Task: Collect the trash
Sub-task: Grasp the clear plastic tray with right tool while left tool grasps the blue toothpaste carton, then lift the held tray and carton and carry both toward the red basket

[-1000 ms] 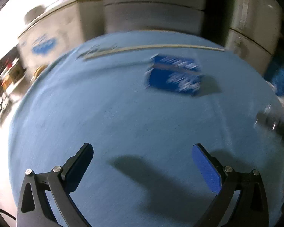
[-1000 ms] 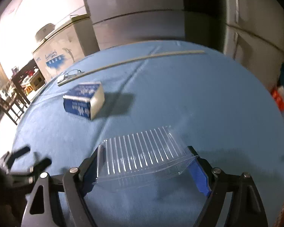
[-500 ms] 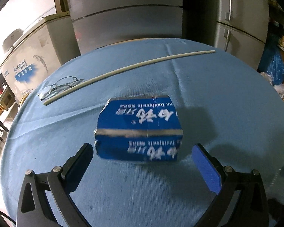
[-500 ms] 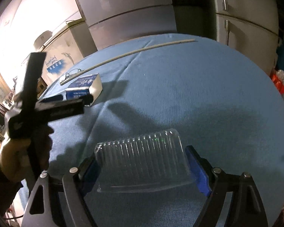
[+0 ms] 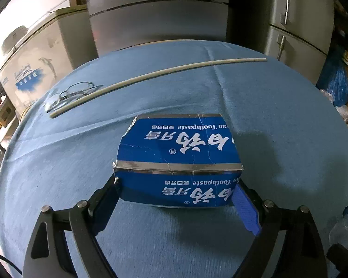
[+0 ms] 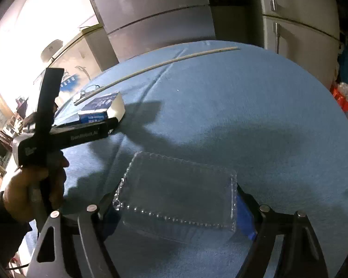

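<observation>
Left wrist view: the left gripper (image 5: pixel 177 199) now has its fingers on either side of the blue toothpaste box (image 5: pixel 177 159), which fills the lower centre of the frame. Half a second ago the box lay just ahead of the fingertips; a second ago it was far off in the upper right. The fingers stand at the box's two ends, but whether they press it cannot be told. The box rests on the blue tablecloth (image 5: pixel 278 106). A long white strip (image 5: pixel 160 71) and a pair of glasses (image 5: pixel 67 95) stay in the upper left, unmoved.

Right wrist view: the right gripper (image 6: pixel 176 210) is closed around a clear plastic tray (image 6: pixel 178 192) at lower centre, as in both earlier frames. The tray now shows its flat face and beaded rim, where ribs showed before. At left, the person's hand (image 6: pixel 32 185) holds the left gripper, its fingers reaching the box (image 6: pixel 102 108) at the frame's upper left.
</observation>
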A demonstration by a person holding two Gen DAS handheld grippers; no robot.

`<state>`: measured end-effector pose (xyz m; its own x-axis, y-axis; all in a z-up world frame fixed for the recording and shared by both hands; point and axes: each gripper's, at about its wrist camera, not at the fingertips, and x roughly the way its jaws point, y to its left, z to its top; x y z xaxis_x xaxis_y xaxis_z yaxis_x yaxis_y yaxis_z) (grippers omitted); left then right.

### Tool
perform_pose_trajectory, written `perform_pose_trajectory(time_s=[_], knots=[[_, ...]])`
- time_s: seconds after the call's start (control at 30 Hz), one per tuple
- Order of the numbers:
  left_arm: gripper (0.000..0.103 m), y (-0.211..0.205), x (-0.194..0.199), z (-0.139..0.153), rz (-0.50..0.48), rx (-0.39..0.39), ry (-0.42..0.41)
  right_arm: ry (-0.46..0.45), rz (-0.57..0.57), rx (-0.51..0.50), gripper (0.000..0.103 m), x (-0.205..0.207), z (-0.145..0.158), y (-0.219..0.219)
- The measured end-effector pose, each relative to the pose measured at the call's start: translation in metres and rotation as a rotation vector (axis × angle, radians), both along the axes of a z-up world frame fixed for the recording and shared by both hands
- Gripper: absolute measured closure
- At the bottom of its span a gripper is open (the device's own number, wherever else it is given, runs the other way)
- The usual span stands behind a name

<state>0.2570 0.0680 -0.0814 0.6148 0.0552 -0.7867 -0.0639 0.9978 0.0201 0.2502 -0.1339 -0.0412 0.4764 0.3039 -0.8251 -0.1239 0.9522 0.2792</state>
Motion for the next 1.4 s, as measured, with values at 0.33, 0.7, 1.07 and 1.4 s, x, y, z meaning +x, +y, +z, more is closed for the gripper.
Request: perform_pose_trajectory(time_s=[0.33,0.7,1.07,1.4], knots=[[0.012,-0.013,-0.044,0.026,-0.018,0.022,-0.041,-0.039,-0.018,-0.003,0.019,-0.026,0.025,-0.003],[0.012,-0.025,-0.092,0.037,-0.025,0.01,-0.044,-0.047,-0.106,-0.003,0.019,-0.07,0.041,-0.038],[0.012,-0.038,-0.13,0.052,-0.056,0.018,-0.081,-0.059,-0.19,0.003,0.019,-0.106,0.052,-0.065],[0.012,-0.047,-0.15,0.055,-0.091,-0.001,-0.092,-0.062,-0.24,0.001,0.019,-0.125,0.056,-0.08]])
